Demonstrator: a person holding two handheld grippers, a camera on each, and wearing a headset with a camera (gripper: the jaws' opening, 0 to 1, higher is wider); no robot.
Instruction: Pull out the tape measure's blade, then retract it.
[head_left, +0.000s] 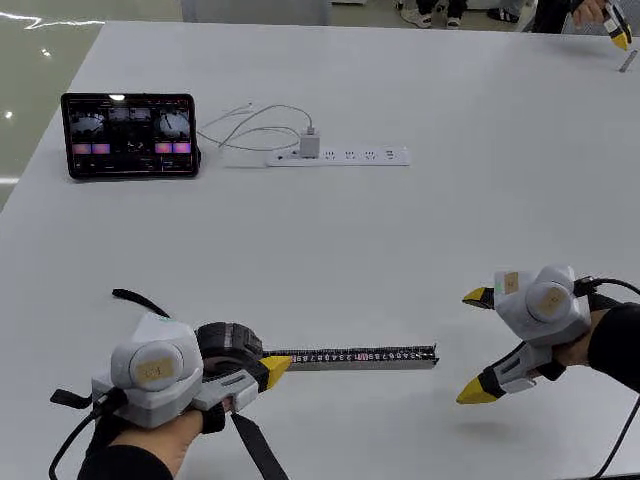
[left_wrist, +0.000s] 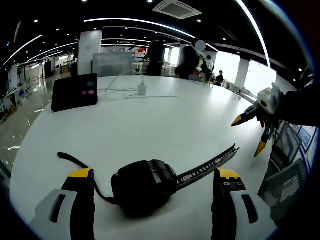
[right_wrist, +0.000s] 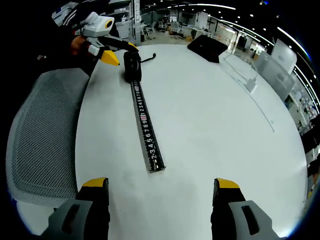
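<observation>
The black tape measure case (head_left: 228, 345) lies on the white table (head_left: 400, 240) at the lower left. My left gripper (head_left: 250, 360) stands open with the case (left_wrist: 145, 187) between its jaws, which are well apart from its sides. The blade (head_left: 360, 356) lies flat on the table, drawn out to the right, numbers up. In the right gripper view the blade (right_wrist: 145, 125) runs from the case (right_wrist: 132, 65) toward me and its hook end stops short of my jaws. My right gripper (head_left: 472, 345) is open just beyond the blade's tip, holding nothing.
A tablet (head_left: 130, 135) with a lit screen stands at the back left. A white power strip (head_left: 340, 156) with a charger and cable lies beside it. The case's black strap (head_left: 140, 300) trails left. A grey mesh chair (right_wrist: 40, 130) stands by the table's edge.
</observation>
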